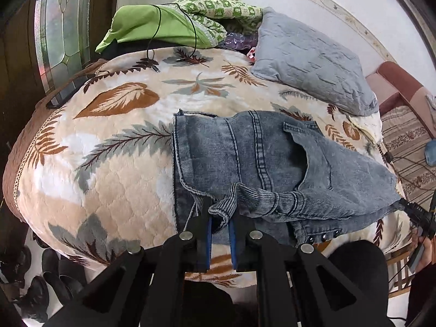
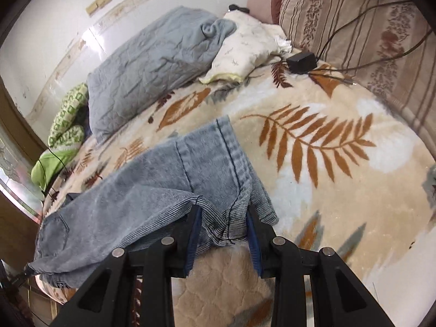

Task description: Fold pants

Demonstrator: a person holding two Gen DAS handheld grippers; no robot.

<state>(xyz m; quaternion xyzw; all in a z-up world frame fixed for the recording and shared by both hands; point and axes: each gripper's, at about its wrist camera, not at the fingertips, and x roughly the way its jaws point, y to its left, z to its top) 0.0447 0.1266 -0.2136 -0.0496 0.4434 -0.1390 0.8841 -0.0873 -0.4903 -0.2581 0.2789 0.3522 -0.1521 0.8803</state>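
1. Grey-blue denim pants [image 1: 261, 163], already doubled over, lie across a leaf-print blanket [image 1: 117, 147] at the centre of the left wrist view, their near edge lifted off the bed and strung between two hand-held grippers.

2. The left gripper [image 1: 220, 219], bottom centre of that view, has its blue-padded jaws pressed nearly together on a ribbed fold of the waistband, next to a row of metal buttons [image 1: 324, 235] at lower right.

3. The right gripper [image 2: 224, 226], bottom centre of the right wrist view, pinches a thicker bunch of denim at the seam, its jaws standing somewhat apart around the wad.

4. The garment's long axis runs side to side between the two grips: in the left view it stretches rightward from the jaws, in the right view leftward and away toward the lower left. The rest of the cloth lies ahead of both grippers, up-frame, draped on the bed.

5. Judged from this, the held edge is the one to carry forward over the resting part, both hands moving together; each is equally near its own end.

6. Beyond the pants, a grey quilted pillow [image 2: 152, 65] sits at the upper left of the right view, a green patterned cloth [image 1: 218, 8] at the top of the left view, and a black power adapter [image 2: 301, 61] with trailing cables at the upper right of the right view.
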